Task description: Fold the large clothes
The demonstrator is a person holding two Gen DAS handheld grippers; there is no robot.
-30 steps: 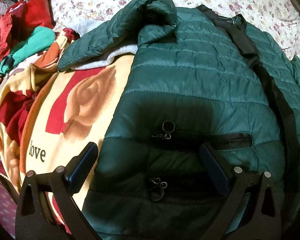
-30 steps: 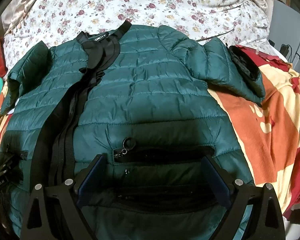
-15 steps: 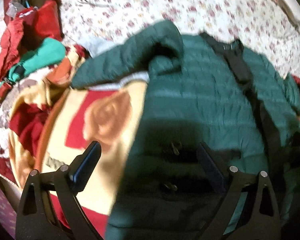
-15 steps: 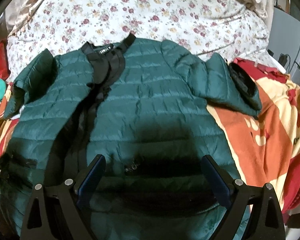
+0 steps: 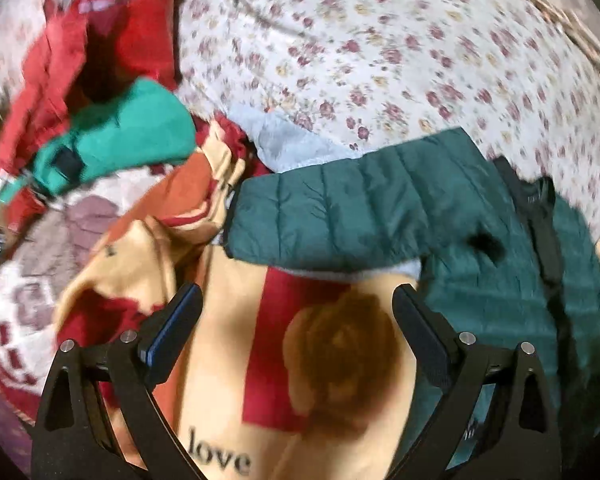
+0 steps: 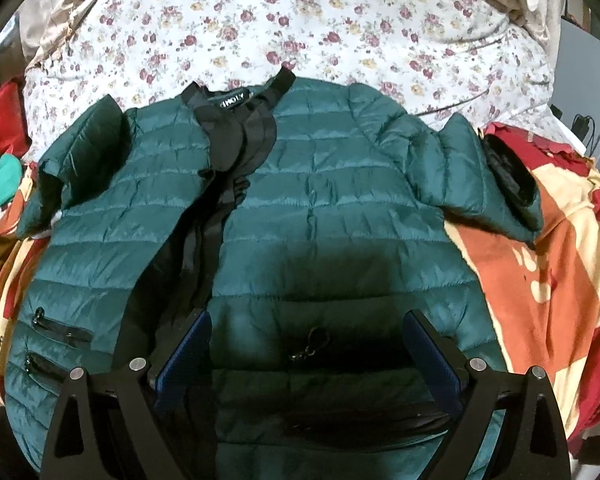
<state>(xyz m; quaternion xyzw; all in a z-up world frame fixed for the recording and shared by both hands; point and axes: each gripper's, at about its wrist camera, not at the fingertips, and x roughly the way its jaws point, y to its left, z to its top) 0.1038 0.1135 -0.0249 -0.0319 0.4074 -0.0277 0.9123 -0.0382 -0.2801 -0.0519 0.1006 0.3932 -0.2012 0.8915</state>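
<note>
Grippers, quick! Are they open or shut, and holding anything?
Left gripper: open, holding nothing, over the blanket.
Right gripper: open, holding nothing, over the jacket.

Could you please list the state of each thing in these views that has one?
Green puffer jacket: spread face-up on the bed, front unzipped, not yet folded.
Jacket's left sleeve: stretched out sideways over the blanket.
Jacket's right sleeve: bent, lying on the blanket.
Pocket zippers: closed.
Printed blanket: rumpled under the jacket.
Left tool: open, empty.
Right tool: open, empty.
</note>
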